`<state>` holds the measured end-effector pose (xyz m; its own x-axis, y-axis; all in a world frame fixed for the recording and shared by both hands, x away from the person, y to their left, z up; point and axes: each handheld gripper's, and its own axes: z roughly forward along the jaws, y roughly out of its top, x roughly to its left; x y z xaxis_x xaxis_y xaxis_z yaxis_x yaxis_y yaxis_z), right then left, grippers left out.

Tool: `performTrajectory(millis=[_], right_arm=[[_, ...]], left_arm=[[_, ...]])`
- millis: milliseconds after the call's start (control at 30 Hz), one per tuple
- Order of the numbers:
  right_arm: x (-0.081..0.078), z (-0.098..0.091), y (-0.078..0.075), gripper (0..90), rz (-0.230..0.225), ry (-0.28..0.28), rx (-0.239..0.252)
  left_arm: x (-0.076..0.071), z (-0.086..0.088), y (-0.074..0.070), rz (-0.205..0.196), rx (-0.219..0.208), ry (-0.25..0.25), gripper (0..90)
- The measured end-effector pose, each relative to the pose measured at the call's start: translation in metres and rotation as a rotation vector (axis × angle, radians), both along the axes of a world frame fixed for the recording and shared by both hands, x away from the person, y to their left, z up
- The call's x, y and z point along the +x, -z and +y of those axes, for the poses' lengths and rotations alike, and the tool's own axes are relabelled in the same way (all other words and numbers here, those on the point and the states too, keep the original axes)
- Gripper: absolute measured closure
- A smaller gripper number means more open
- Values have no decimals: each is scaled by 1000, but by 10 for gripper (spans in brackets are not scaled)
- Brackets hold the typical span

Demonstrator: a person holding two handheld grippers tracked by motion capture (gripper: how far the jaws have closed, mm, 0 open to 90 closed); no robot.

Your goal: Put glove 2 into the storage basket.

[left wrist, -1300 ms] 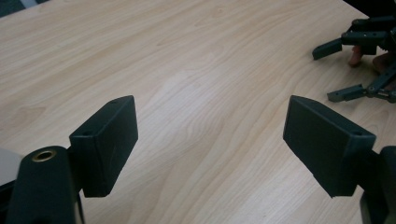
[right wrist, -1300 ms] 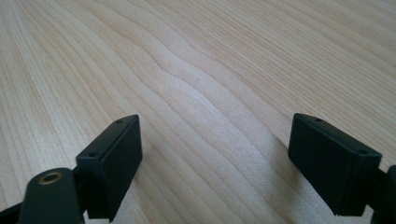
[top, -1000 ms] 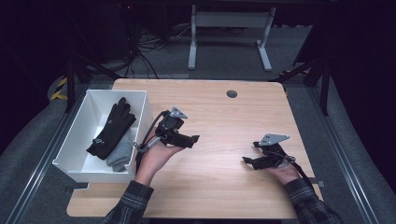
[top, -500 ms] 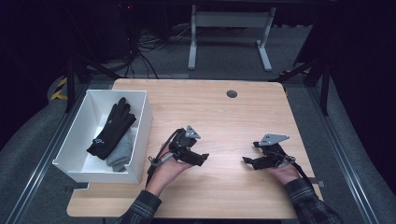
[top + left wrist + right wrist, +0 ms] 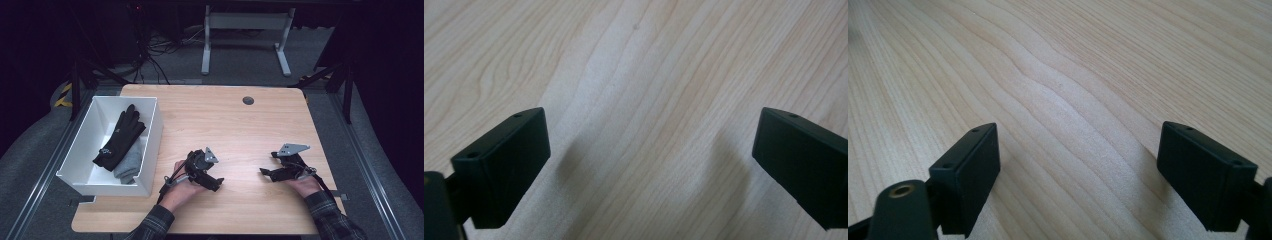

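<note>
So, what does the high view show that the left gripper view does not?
The high view alone shows the white bin at the table's left edge, with a black glove lying on a grey cloth inside it, the person's hands, the right gripper, and the dark floor beyond the table. The left gripper view alone gives a close look between the left gripper fingers: they have just been opening, they stand wide apart, and bare wood lies between them. Both share the wooden table and the left gripper.
</note>
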<state>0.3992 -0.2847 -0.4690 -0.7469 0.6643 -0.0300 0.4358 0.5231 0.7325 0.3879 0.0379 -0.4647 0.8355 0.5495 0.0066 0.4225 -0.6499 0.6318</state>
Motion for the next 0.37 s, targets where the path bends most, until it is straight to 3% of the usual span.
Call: performTrajectory(millis=[33,133,367], right_arm=[[0,0,0,181,0,-2,1],[0,0,0,181,0,-1,1],[0,0,0,181,-1,-1,0]], left_arm=[[0,0,2,-2,15,0,13],[2,1,5,22,-7,11,0],[0,7,12,-19,-73,34,0]])
